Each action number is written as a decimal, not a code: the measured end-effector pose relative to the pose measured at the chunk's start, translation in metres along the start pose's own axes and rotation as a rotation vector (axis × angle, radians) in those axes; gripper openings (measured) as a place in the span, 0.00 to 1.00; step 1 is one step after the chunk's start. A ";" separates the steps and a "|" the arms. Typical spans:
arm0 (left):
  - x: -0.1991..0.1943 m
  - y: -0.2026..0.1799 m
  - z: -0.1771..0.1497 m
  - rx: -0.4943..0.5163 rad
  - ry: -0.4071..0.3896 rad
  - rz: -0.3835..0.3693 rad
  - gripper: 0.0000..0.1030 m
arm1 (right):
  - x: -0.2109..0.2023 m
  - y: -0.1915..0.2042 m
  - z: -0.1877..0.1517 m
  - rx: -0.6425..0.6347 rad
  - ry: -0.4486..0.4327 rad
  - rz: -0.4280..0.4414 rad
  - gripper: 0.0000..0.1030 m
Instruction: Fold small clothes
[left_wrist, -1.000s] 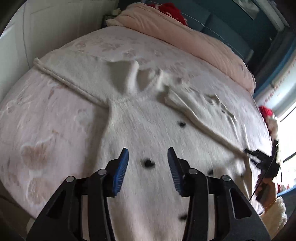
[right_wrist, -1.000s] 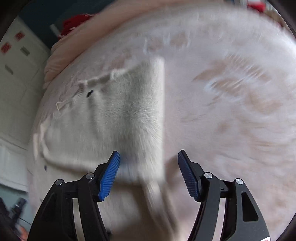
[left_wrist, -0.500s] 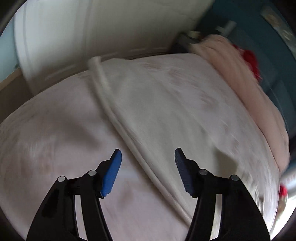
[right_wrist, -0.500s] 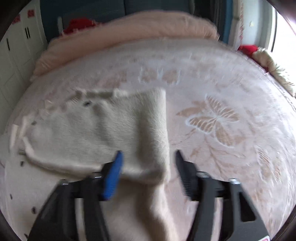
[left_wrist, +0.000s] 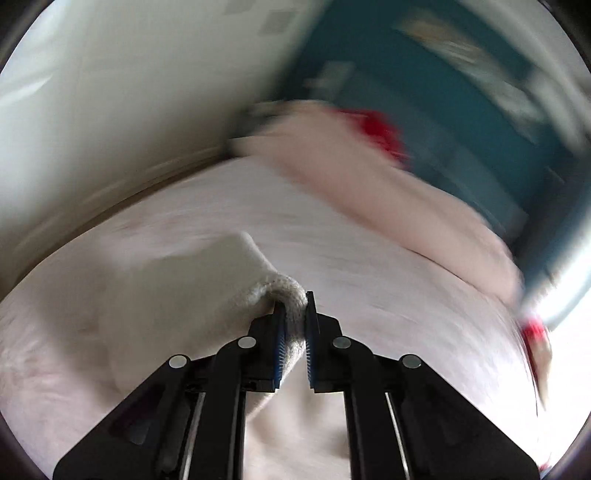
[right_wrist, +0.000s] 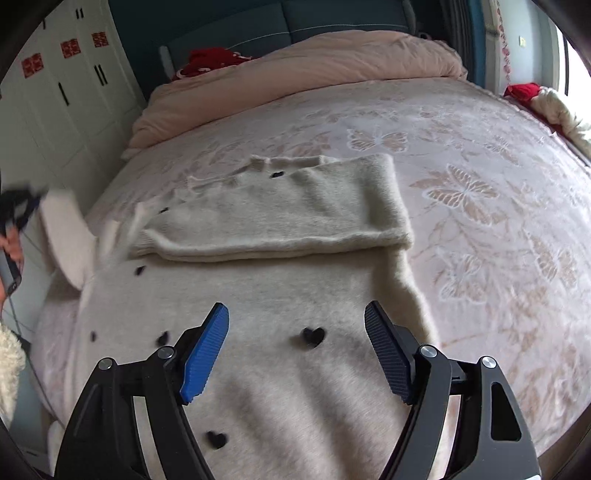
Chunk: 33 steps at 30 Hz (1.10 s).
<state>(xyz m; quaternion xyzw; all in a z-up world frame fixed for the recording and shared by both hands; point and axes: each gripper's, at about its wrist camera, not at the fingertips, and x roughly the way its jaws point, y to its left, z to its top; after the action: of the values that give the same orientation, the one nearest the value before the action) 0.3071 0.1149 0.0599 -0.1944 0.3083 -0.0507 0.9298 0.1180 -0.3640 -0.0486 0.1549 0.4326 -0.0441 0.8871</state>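
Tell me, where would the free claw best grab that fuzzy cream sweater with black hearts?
Probably the near right side edge of the fuzzy cream sweater with black hearts, coming from the right. It lies flat, so only an edge offers a pinchable lip. The right claw hangs open above it; the left claw pinches the other sleeve.

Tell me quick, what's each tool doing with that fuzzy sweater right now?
Left tool shut on sweater cuff, sleeve lifted. Right tool open, hovering over sweater body, one sleeve already folded across. Nothing in the way on the bedspread.
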 end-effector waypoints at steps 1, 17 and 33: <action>-0.006 -0.036 -0.012 0.053 0.010 -0.052 0.09 | -0.002 0.000 -0.002 0.007 0.000 0.008 0.72; 0.008 -0.042 -0.220 -0.143 0.398 -0.077 0.73 | -0.005 0.000 -0.021 -0.105 0.042 0.040 0.75; 0.073 0.059 -0.191 -0.502 0.391 0.010 0.22 | 0.140 0.209 0.025 -0.683 0.193 0.158 0.09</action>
<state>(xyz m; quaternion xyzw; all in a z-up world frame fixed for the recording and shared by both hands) 0.2510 0.0904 -0.1440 -0.4029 0.4851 -0.0047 0.7761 0.2684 -0.1661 -0.0943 -0.1136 0.4909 0.1865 0.8434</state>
